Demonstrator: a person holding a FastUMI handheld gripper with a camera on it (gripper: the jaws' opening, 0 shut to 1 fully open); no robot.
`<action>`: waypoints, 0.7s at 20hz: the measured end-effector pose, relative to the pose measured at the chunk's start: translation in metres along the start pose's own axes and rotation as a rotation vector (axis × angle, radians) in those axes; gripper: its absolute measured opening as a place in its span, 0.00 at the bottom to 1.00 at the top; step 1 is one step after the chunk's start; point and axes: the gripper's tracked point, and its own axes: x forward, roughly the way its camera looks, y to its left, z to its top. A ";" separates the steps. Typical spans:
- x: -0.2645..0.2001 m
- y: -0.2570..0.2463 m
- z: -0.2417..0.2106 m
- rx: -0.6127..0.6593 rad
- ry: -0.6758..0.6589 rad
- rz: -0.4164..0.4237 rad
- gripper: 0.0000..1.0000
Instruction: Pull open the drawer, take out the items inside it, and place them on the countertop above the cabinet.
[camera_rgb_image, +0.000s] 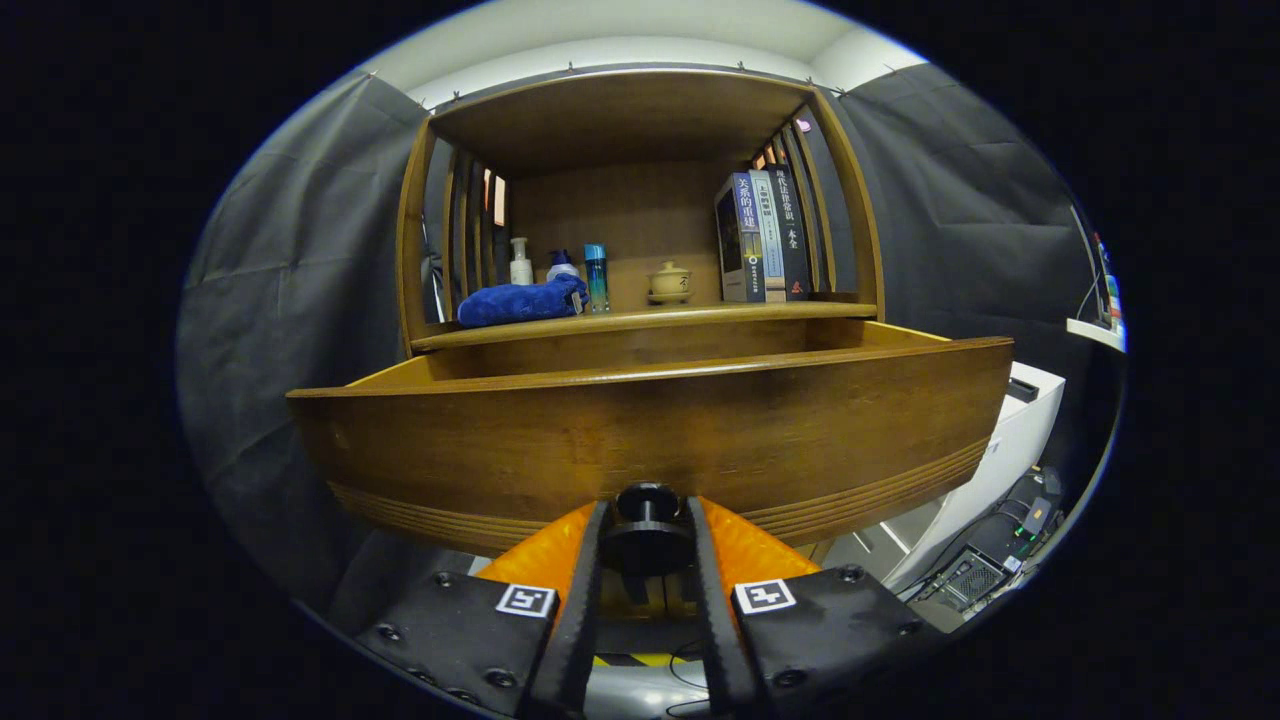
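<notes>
Tool (647, 545) clenched on the round black drawer knob (647, 500), both fingers pressing its sides.

Brown wooden drawer (650, 440) pulled out just ahead of the fingers (contents hidden behind its front panel); beyond and above, wooden tabletop (650, 318) bearing a rolled blue towel (520, 301), bottles, a small lidded pot and upright books.

On the shelf: three bottles (521, 262), three books (765, 236), one blue towel (522, 301), one lidded pot (669, 282).
</notes>
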 end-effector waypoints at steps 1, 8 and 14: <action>-0.001 0.003 0.000 0.001 -0.002 0.011 0.52; -0.010 0.014 0.011 -0.019 -0.009 0.045 0.98; -0.032 0.002 0.113 0.018 -0.157 0.037 0.97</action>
